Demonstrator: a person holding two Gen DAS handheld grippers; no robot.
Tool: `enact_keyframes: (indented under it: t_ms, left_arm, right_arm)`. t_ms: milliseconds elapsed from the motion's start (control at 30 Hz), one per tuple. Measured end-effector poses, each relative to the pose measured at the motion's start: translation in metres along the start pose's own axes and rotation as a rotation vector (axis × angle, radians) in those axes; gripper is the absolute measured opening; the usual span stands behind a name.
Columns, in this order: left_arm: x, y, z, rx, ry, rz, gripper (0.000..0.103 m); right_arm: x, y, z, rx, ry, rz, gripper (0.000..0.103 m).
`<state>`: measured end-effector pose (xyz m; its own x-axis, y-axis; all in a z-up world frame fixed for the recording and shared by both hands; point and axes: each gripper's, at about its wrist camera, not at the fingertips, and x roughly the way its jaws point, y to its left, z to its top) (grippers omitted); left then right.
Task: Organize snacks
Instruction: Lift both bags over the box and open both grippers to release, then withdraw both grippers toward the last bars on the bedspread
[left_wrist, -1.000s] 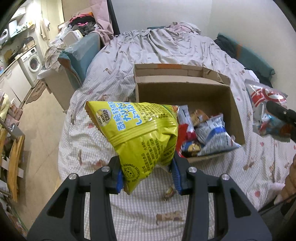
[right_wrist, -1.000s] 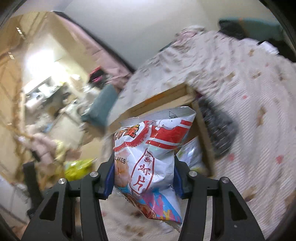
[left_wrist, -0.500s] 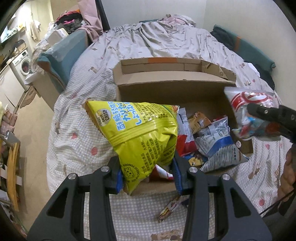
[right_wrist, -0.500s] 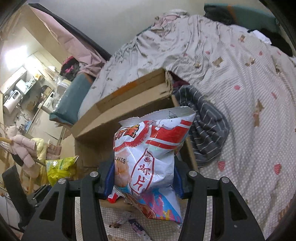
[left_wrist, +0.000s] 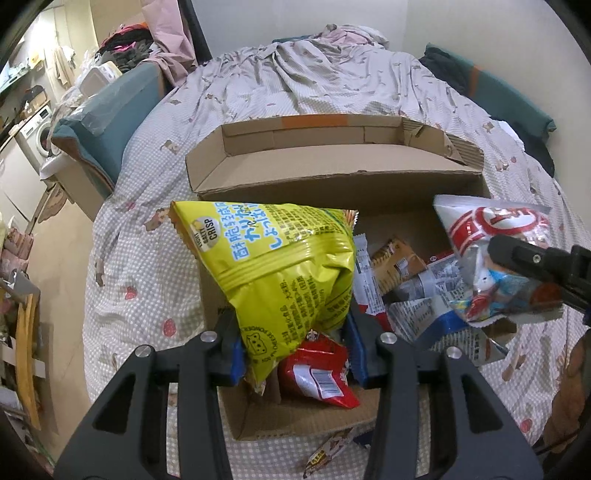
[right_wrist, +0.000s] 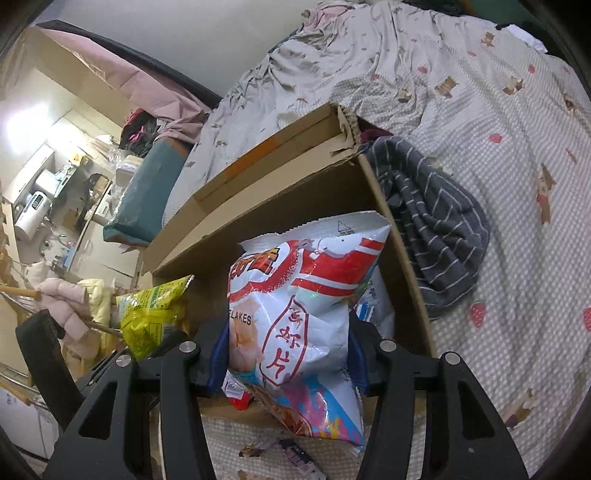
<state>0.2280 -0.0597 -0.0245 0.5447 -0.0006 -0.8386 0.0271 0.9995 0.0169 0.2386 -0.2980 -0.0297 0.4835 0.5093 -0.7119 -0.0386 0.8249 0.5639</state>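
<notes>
Holding a yellow crisp bag (left_wrist: 280, 266) by its lower end, the left gripper (left_wrist: 295, 350) is clamped on it with the blue pads pressed into the foil; the bag hangs above the near-left part of the open cardboard box (left_wrist: 332, 177). The right gripper (right_wrist: 288, 363) is closed on a white-and-red prawn-flake bag (right_wrist: 299, 314) — that bag sits over the right side of the same box, just inside its right wall, and shows in the left wrist view at the right edge (left_wrist: 491, 254).

Box contents visible: a red packet (left_wrist: 317, 373) near the front wall directly under the yellow bag, a brown packet (left_wrist: 395, 262) and a blue-and-white packet (left_wrist: 436, 314) further in. The box rests on a bed with a checked, patterned bedspread (left_wrist: 140, 266). A small wrapped snack (left_wrist: 325, 450) lies on the bedspread just outside the box's front wall. A grey striped garment (right_wrist: 436, 221) lies against the outside of the right wall — touching it at the far corner.
</notes>
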Motion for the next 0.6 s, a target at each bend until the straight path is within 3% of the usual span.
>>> enact_keyframes:
  t_ms: [233, 300, 333, 400, 433, 467, 600]
  left_arm:
    - [0.002, 0.003, 0.002, -0.029, 0.003, 0.011, 0.041]
    - [0.0, 0.004, 0.003, -0.037, -0.004, 0.006, 0.043]
    - [-0.001, 0.004, 0.003, -0.038, -0.009, 0.005, 0.046]
    - [-0.002, 0.005, 0.003, -0.041, -0.014, 0.001, 0.065]
    - [-0.003, 0.006, 0.004, -0.046, -0.014, 0.002, 0.079]
    - [-0.003, 0.007, 0.004, -0.056, -0.017, 0.003, 0.085]
    - [-0.006, 0.008, 0.004, -0.07, -0.018, 0.016, 0.085]
  right_arm:
    - [-0.003, 0.005, 0.001, -0.01, -0.006, 0.042, 0.056]
    - [-0.004, 0.008, 0.001, -0.016, -0.007, 0.062, 0.064]
    - [-0.005, 0.009, 0.001, -0.018, -0.009, 0.066, 0.074]
    - [-0.008, 0.013, 0.0, -0.038, -0.035, 0.013, 0.088]
    - [-0.009, 0.014, 0.0, -0.049, -0.046, -0.003, 0.093]
    - [-0.01, 0.016, 0.0, -0.065, -0.056, -0.021, 0.093]
    - [-0.011, 0.01, 0.001, -0.048, -0.047, -0.039, 0.093]
